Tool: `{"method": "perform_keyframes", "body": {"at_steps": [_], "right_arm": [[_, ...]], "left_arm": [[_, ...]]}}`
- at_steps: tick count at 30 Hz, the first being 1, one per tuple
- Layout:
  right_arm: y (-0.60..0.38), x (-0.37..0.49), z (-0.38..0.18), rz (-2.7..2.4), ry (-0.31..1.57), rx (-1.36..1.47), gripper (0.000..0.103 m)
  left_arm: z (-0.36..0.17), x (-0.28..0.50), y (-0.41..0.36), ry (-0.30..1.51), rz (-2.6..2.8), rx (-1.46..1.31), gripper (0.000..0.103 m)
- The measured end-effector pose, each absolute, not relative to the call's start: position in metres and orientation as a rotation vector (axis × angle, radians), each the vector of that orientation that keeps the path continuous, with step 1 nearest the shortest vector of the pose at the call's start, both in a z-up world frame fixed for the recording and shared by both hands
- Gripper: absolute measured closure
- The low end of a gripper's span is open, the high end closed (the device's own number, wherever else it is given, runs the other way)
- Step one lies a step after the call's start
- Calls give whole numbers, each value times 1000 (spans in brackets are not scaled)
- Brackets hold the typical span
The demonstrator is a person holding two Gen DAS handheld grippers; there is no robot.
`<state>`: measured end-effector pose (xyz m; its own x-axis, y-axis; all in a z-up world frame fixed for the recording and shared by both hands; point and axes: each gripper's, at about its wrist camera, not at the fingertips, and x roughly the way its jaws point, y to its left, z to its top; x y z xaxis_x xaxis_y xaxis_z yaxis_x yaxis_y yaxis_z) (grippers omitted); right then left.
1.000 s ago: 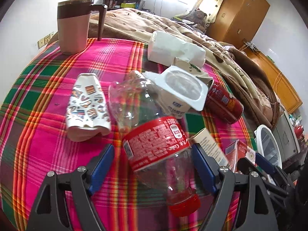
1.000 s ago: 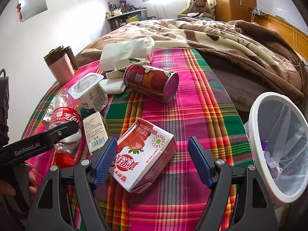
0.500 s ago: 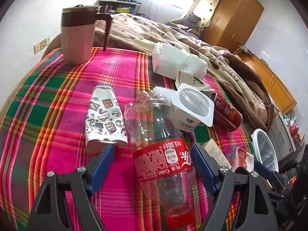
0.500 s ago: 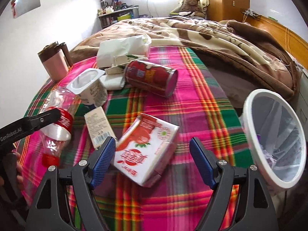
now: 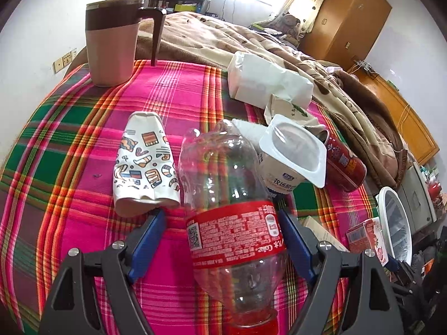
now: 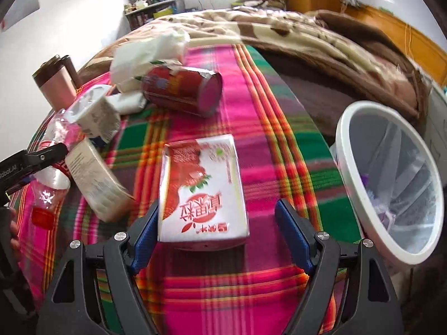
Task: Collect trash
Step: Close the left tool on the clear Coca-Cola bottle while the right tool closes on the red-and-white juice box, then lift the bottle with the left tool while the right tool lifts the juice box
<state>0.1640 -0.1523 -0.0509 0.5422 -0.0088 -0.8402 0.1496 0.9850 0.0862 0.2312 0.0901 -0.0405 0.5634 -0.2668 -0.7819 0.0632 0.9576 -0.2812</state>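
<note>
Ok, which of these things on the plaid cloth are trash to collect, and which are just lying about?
Trash to collect:
- cola bottle
- strawberry milk carton
- yogurt cup
- red can
- flattened paper cup
- small white box
- waste bin, where it goes

Just lying about:
- pink lidded mug
- brown blanket
- wooden wardrobe

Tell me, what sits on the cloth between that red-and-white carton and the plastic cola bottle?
A small beige box lies between the carton and the cola bottle, seen in the right wrist view.
</note>
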Motion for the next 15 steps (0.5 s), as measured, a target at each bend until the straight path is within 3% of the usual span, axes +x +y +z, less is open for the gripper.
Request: {"method": "perform_keyframes", "body": {"at_steps": [6,10,12,13,15], "right_arm": [[-146,165,-48,-60,961,77,23],[-149,165,-48,-40,957,103,24],[-152,165,-48,-37,952,111,33],[-153,164,-48,-37,951,116,42],[-155,162,-48,-40,946,120,44]], "left_arm": [[-42,234,87,960,-179,-224,21],[-43,235,85,960,-177,-226,32],[-43,235,84,956,-183,-224,34],[-43,235,84,956,-181,-227,34],[-42,233,85,953,-175,-234,35]]}}
